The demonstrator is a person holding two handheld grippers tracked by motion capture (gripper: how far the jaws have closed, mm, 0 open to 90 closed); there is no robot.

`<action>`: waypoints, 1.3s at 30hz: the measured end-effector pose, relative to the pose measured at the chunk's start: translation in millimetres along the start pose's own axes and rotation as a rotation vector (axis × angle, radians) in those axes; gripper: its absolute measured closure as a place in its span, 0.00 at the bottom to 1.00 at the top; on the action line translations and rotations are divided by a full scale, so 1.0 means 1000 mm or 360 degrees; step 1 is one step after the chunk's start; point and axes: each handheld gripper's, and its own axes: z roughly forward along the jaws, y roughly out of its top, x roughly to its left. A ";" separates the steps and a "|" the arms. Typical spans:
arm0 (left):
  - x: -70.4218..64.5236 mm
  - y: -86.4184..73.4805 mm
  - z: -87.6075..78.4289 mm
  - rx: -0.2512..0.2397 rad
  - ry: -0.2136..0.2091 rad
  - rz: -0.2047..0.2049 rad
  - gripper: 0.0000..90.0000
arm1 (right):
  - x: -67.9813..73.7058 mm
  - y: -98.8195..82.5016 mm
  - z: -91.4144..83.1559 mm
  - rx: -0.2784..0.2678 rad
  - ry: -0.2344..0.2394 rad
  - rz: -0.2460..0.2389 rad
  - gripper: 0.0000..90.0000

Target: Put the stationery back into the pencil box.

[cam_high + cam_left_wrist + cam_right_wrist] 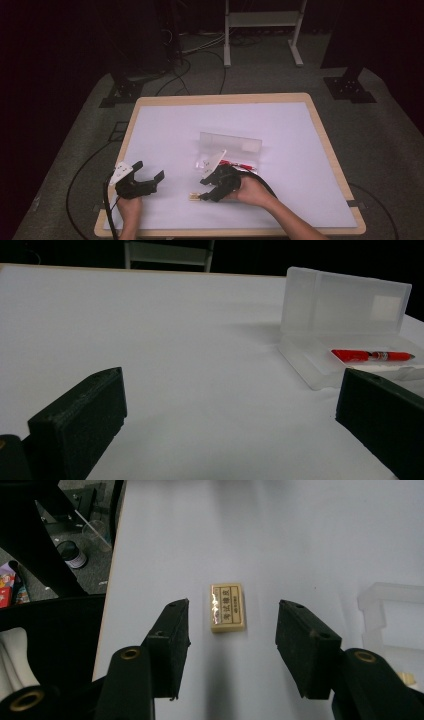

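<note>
The right claw (232, 630) is spread wide around the small yellow eraser (227, 607) without touching it. The eraser lies on the counter (165, 130) near the clear box (345, 325), whose red pen (372, 356) is half hidden. The left claw (225, 415) is spread, holding nothing.

the cream eraser (227, 607) carries a dark label with printed characters too small to read.

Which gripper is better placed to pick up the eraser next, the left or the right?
Right. The right gripper has open jaws on both sides of the eraser, not touching it. The left gripper is open over bare table, off to the side.
</note>
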 end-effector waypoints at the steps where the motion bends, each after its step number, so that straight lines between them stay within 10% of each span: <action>1: 0.000 0.000 0.000 0.0000 0.0001 0.0000 0.00 | 0.000 0.000 0.002 0.0004 0.0004 0.0001 0.52; 39: 0.000 0.000 0.000 0.0006 -0.0001 -0.0002 0.00 | -0.004 0.008 0.041 0.0085 0.0062 -0.0022 0.59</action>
